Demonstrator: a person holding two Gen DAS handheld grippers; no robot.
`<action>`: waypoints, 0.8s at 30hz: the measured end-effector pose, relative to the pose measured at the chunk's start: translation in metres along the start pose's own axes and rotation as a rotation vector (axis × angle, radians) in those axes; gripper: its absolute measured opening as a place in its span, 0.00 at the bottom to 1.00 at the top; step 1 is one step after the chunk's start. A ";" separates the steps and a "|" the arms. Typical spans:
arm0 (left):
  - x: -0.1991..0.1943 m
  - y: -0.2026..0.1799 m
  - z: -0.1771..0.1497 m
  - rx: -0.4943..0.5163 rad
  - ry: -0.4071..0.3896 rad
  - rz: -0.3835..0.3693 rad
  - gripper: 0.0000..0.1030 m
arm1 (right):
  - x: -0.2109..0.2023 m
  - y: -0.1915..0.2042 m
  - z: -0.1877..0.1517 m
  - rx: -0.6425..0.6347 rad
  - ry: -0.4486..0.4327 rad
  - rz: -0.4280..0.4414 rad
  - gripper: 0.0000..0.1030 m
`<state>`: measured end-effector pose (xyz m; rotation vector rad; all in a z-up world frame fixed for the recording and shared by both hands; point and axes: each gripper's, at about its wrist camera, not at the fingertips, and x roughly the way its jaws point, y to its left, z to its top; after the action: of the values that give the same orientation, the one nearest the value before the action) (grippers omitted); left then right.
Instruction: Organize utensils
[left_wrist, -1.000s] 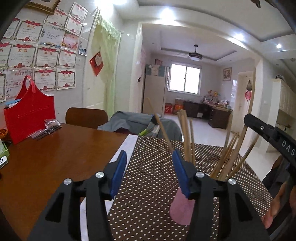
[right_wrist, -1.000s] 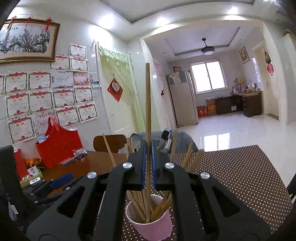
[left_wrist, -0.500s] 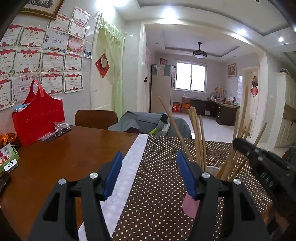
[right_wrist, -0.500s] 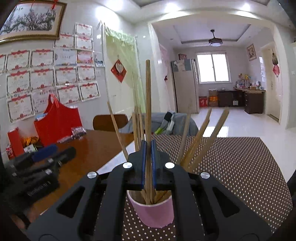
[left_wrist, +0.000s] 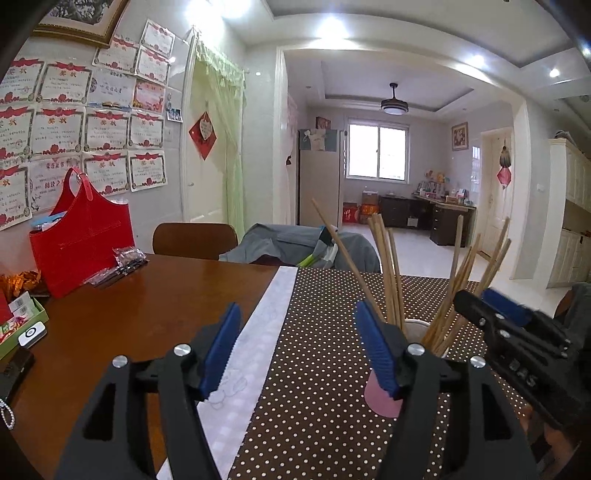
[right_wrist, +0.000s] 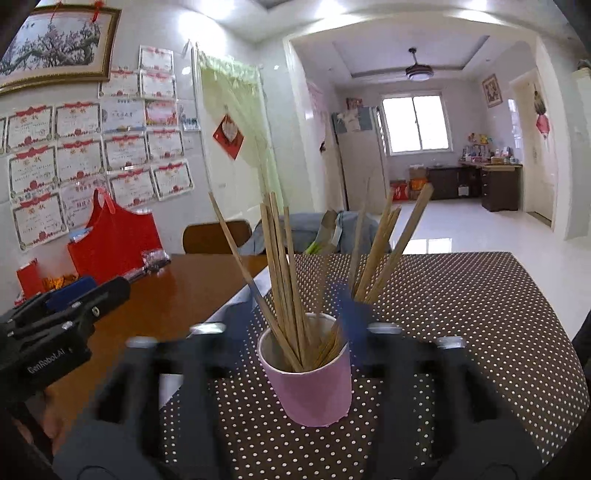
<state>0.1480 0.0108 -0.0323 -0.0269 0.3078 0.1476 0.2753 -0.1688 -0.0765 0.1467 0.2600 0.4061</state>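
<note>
Right gripper (right_wrist: 291, 325) is motion-blurred, its jaws spread wide with nothing between them, straddling the pink cup (right_wrist: 308, 384) whose base rests on the dotted tablecloth (right_wrist: 461, 314). Left gripper (left_wrist: 299, 350) also stands open and empty just left of the cup, its right finger hiding most of the cup wall. The chopsticks (right_wrist: 284, 273) stand fanned in the cup, leaning to both sides; behind the cup, cloth runs bare to the table's far edge, with the red bag (left_wrist: 81, 240) well to the left.
</note>
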 end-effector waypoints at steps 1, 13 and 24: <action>-0.004 0.001 0.000 0.001 -0.002 -0.001 0.63 | -0.003 0.001 0.001 0.000 -0.004 -0.001 0.53; -0.064 0.007 -0.001 0.023 -0.064 0.004 0.68 | -0.082 0.014 0.006 0.013 -0.057 -0.061 0.57; -0.122 0.011 -0.002 0.049 -0.099 -0.069 0.72 | -0.150 0.040 -0.008 0.012 -0.070 -0.170 0.74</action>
<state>0.0307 0.0039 0.0024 0.0183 0.2116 0.0727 0.1251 -0.1929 -0.0435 0.1496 0.2044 0.2305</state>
